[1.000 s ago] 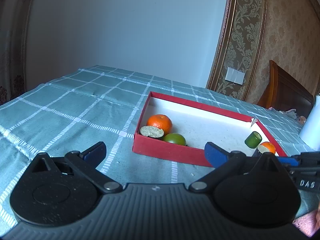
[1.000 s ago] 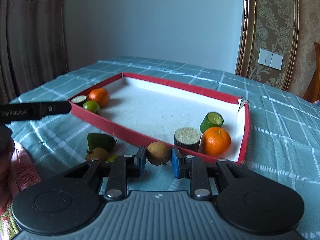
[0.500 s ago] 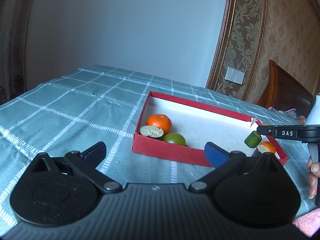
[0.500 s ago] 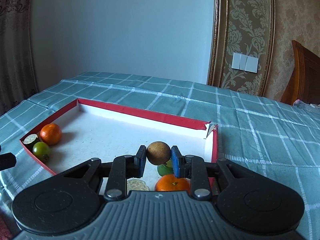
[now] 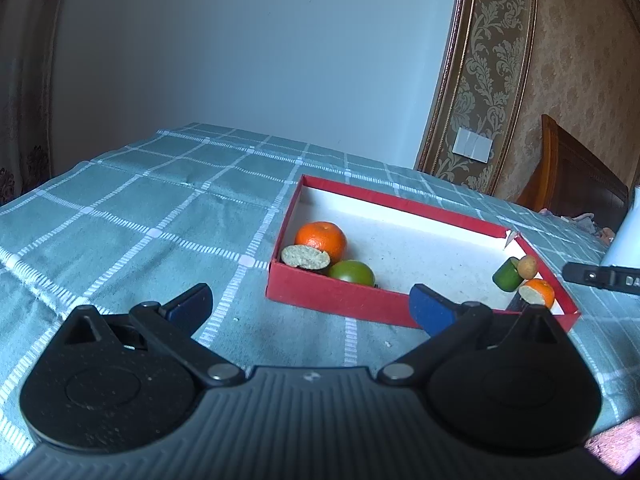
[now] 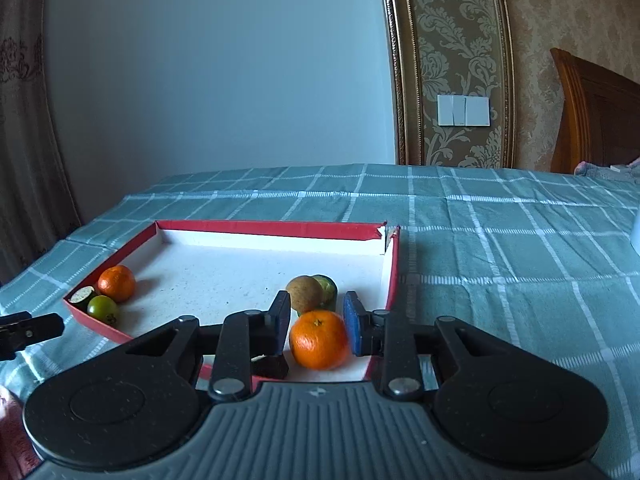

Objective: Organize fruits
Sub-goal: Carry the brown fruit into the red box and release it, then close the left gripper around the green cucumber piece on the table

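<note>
A shallow red tray (image 6: 390, 272) with a white floor is being viewed on a teal checked tablecloth (image 6: 500, 248). The right gripper (image 6: 316, 320) is being held over the tray's near right corner; its jaws are opening, and nothing is being gripped between its blue pads (image 6: 352, 326), though an orange (image 6: 319, 339) is lying on the tray floor below the gap. A brown round fruit (image 6: 305, 294) is being seen just behind that orange, against a green cut piece (image 6: 328, 286). At the tray's left corner another orange (image 5: 321, 240), a green fruit (image 5: 352, 273) and a pale cut slice (image 5: 305, 257) are being kept together. The left gripper (image 5: 310, 304) is being held spread wide over the cloth, empty
</note>
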